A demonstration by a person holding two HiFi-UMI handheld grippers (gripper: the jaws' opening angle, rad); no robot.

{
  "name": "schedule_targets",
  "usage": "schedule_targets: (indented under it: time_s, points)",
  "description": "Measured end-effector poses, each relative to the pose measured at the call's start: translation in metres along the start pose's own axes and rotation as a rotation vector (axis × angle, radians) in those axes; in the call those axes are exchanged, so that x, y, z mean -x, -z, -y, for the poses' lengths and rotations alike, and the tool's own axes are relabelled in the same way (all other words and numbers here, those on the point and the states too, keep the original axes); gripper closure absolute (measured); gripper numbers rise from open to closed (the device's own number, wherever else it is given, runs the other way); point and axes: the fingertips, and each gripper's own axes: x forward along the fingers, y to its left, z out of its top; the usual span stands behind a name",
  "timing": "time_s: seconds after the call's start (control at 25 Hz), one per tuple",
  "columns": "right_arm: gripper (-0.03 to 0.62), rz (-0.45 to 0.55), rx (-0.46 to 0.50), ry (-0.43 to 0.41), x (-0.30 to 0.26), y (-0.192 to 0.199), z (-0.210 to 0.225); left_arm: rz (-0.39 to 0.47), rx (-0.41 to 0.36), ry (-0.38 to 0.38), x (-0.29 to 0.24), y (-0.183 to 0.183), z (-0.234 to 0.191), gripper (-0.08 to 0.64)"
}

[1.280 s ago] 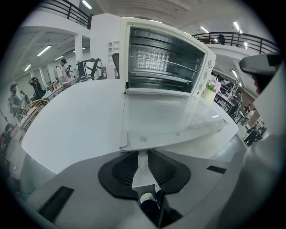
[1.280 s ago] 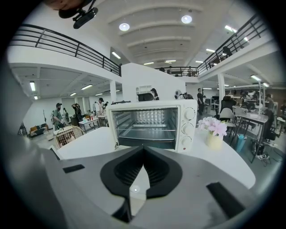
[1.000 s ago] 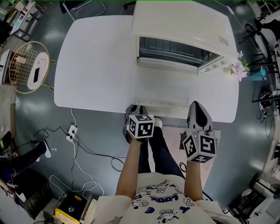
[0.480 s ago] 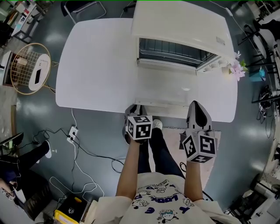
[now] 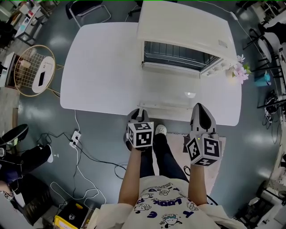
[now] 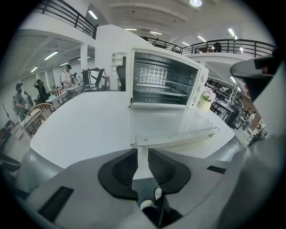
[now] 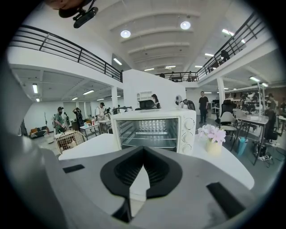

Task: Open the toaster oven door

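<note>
A white, round-cornered table was pictured on a glossy grey floor strewn with white cables and a power strip. A round wire basket was set off its left end and a dark chair beyond its far edge, while people were seen at desks in the open hall behind. Toward the table's far right a cream toaster oven was placed, box-shaped with softened corners. Round knobs were ranged down its right side and wire racks were exposed in its ribbed metal cavity. A small pot of pink flowers was stood just beside the oven's right side. The glass door was found fully lowered, lying flat toward the person, its pale handle bar brought near the table's near edge. Only that edge was left between handle and grippers. The left gripper was held just off the edge, in front of the handle's left end and clear of it. Its ribbed black pads were kept a narrow slit apart, with nothing between them. The right gripper was held at the edge by the door's right corner, its pads brought together at the tips, with nothing gripped.
</note>
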Motion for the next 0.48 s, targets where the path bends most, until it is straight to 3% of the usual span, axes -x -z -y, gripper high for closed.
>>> schedule_targets:
  time_s: [0.2, 0.48]
  points:
    - [0.597, 0.033, 0.002, -0.004, 0.008, -0.017, -0.003, 0.048, 0.006, -0.026, 0.024, -0.018, -0.013, 0.483]
    - [0.597, 0.101, 0.008, -0.012, 0.019, -0.052, -0.007, 0.181, -0.010, -0.044, 0.060, -0.072, -0.015, 0.483]
